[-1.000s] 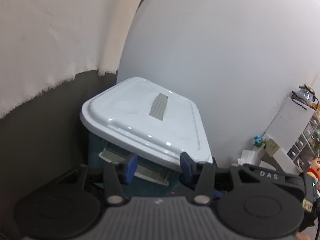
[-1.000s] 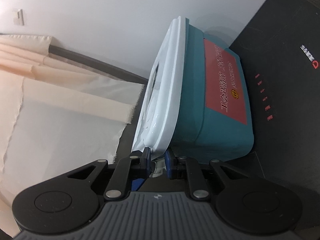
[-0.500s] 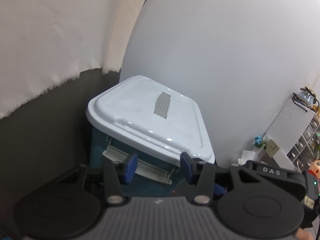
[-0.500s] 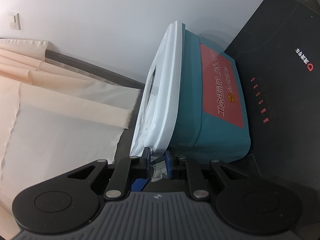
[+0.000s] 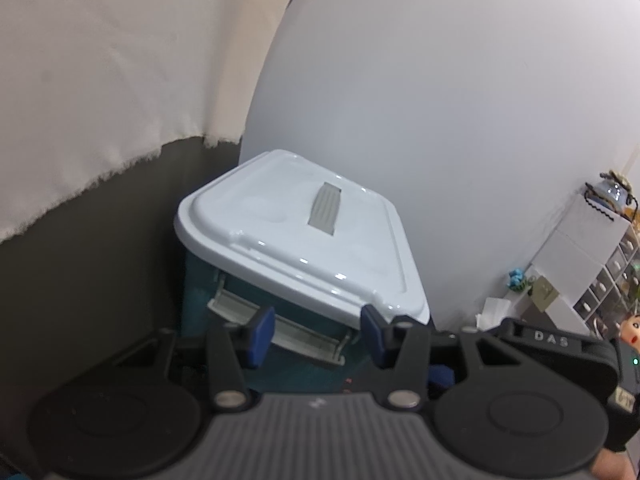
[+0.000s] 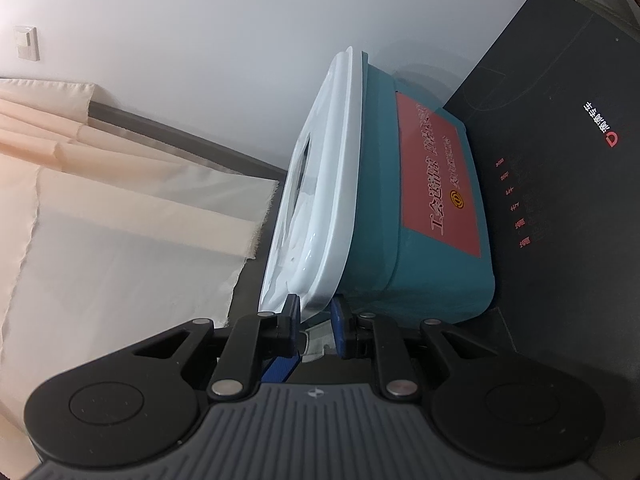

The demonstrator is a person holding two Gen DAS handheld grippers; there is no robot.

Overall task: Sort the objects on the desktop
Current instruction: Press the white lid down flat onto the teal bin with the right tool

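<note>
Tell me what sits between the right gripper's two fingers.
In the right wrist view, the right gripper has the white lid's corner edge between its fingers, with the teal box's grey latch just behind.

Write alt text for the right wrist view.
The right gripper pinches the near corner rim of the white lid on a teal storage box, which bears a red label and sits on a black mat; beige cloth lies beyond.

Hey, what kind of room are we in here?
Probably a home or small office corner: a teal storage box with a white lid on a dark desk mat, a white drawer cabinet with trinkets, and cream curtains.
</note>
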